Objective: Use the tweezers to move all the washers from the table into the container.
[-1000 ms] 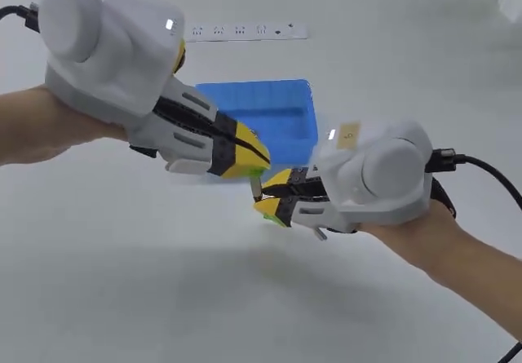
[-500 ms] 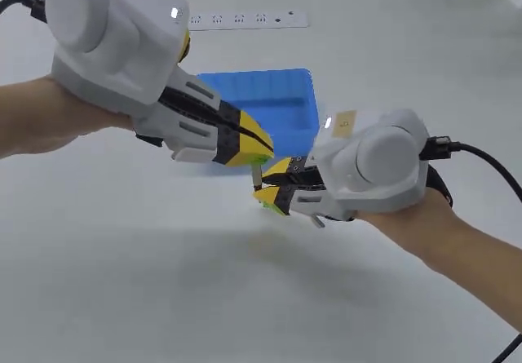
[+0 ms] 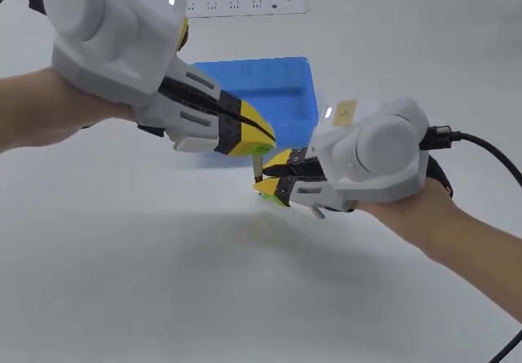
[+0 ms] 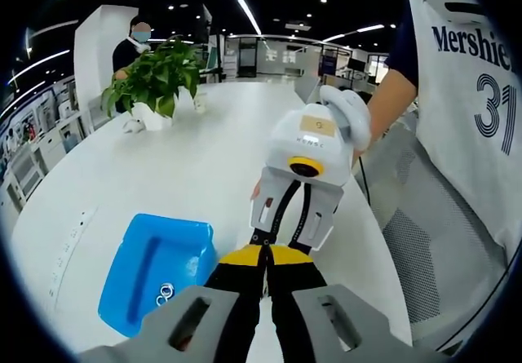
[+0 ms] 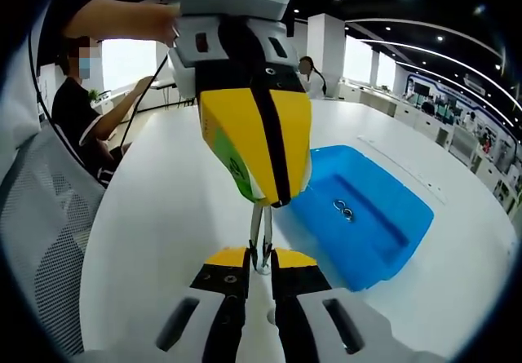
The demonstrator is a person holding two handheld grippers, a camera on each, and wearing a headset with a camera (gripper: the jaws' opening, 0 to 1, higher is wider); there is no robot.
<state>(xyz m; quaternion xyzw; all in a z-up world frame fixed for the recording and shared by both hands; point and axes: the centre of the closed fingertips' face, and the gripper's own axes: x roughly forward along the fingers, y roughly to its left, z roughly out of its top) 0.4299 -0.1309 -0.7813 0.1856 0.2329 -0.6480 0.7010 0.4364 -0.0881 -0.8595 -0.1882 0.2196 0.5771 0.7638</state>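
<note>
Left gripper: it comes in from the upper left of the head view, with the jaws pressed together on the top end of the tweezers.
Right gripper: it sits right of centre in the head view. The yellow pads are nearly together, one on each side of the tweezers' legs, and they seem to pinch them lightly.
Tweezers: they are thin and upright, held between the two gripper tips just in front of the container.
Washers: two lie together inside the container. I cannot see any on the worktop in these pictures.
Step, as I judge it: setting the tweezers properly in the right gripper before picking.
How to do it well: keep the left gripper firm until the right pads sit flat on both legs, around the middle of their length. The points should stay free and stick out straight. Press only lightly, so that the legs can still spring apart.
Risk: if the left gripper lets go too early, the tweezers can twist or slip down.
</note>
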